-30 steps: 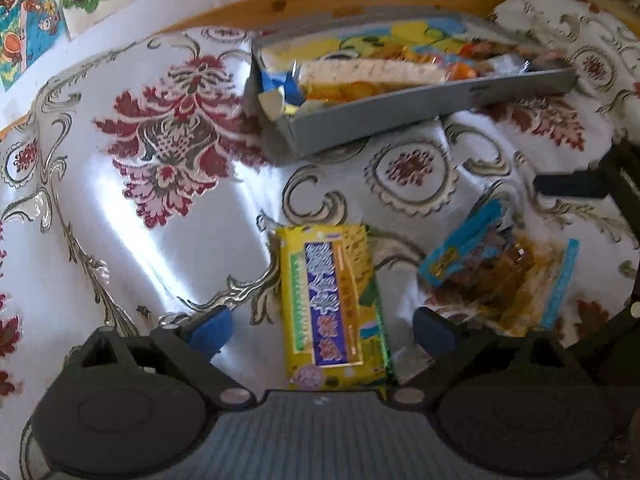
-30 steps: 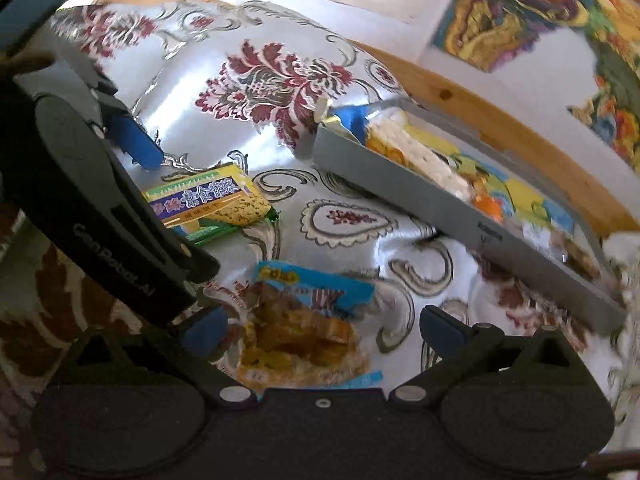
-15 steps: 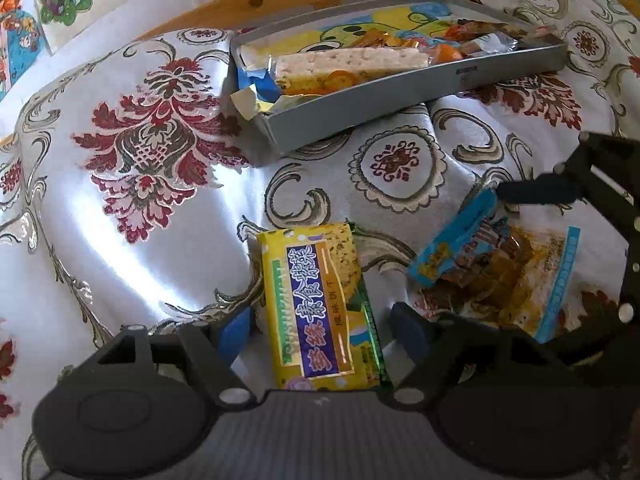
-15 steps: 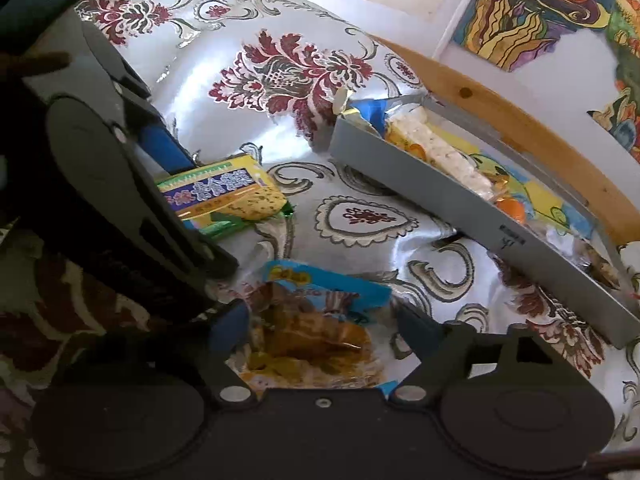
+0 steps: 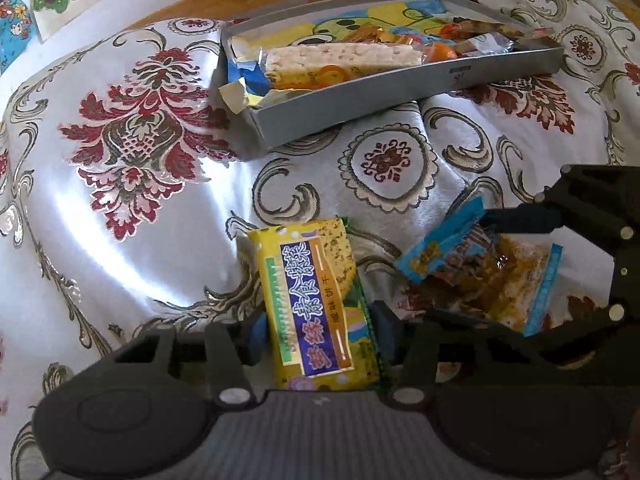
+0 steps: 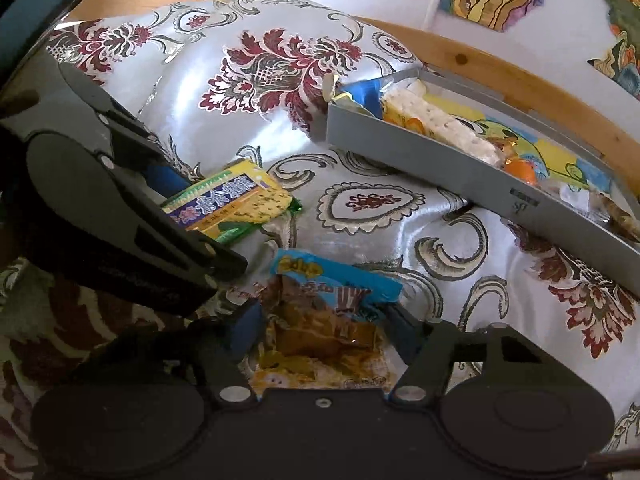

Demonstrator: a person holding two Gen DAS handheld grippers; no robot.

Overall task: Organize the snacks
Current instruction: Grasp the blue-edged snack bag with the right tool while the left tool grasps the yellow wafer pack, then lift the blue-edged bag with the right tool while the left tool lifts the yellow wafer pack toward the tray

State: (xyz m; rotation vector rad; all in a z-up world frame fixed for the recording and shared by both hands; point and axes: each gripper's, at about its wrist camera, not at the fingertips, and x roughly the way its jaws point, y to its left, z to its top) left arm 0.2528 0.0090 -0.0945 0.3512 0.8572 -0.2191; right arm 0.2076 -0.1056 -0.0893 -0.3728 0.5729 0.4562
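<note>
1. The left gripper [image 5: 318, 330] has its two blue pads on either side of the yellow cracker packet [image 5: 316, 304]. The pads stand against the packet's long edges, so I judge it grasped or nearly so; real pressure I cannot confirm.
2. The packet's long axis runs straight ahead from the left gripper, along the fingers, and its far end points toward the grey tray [image 5: 400, 92]. The fingers cross the short width, which is the good way to take it.
3. The right gripper [image 6: 320, 336] is the same way around the clear snack bag with the blue top [image 6: 320, 320]: one pad at each side, close against the film. Whether it already pinches the film I cannot tell.
4. The bag lies just to the right of the yellow packet (near, but apart), both flat on the shiny flowered cloth [image 5: 120, 220], in front of the tray.
5. The tray is beyond both grippers and already holds a long pale cracker pack [image 5: 344, 56] and small wrapped sweets. For each hand the carry looks like forward and a little up over the near wall.
6. The yellow packet is flat and stiff, with a purple label and a printed cracker picture. The bag is soft and crinkled, with brown pieces inside; it may sag when lifted.
</note>
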